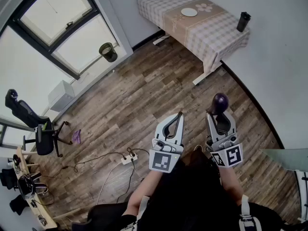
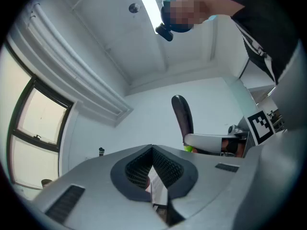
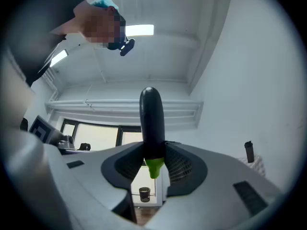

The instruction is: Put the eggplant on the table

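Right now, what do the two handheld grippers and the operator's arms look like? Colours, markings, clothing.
The left gripper and right gripper match: light grey moulded bodies with tapering jaws, lined with dark mesh-textured pads. Each carries a cube with black-and-white square markers at its rear. No cables show. The person wears a dark top; the forearms are uncovered.

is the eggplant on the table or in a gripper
In a gripper: the right gripper is shut on the eggplant near its green stem; the table stands ahead.
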`<state>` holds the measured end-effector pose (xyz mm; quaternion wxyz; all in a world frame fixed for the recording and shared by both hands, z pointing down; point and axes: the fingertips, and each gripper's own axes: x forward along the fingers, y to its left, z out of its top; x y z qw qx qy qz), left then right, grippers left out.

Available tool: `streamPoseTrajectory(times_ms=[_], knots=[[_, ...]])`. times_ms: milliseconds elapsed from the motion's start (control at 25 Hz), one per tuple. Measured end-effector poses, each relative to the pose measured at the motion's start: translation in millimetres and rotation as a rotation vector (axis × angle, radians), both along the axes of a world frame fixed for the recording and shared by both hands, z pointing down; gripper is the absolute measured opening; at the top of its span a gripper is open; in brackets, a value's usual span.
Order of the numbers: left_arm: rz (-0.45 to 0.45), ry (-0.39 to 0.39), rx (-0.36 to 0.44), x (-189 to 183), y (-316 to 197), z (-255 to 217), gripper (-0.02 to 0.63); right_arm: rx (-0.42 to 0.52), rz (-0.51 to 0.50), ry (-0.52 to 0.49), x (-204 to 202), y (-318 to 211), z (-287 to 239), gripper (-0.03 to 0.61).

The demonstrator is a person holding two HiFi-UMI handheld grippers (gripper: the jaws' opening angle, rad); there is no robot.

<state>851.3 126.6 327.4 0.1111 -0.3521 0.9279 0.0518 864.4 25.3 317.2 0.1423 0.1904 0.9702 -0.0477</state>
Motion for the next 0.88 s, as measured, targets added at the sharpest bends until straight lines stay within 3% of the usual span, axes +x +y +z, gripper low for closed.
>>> streamPoseTrajectory(times_ms=[200, 440, 880], knots=[[-0.010, 0.004, 0.020, -39.7, 17.3, 2.6, 0.003, -0.005, -0.003, 0.007, -40.0, 19.7, 1.4, 0.138], [-0.001, 0.003, -0.009, -110.1, 20.5, 14.9, 0.003, -0.026, 0.025, 0.008, -116.8, 16.6, 13.0, 0.138], [0.058, -0.041, -0.069, -320.7, -1.3, -13.9, 0.003, -0.046, 0.092, 0.004, -311.4, -14.2, 3.6, 0.139]])
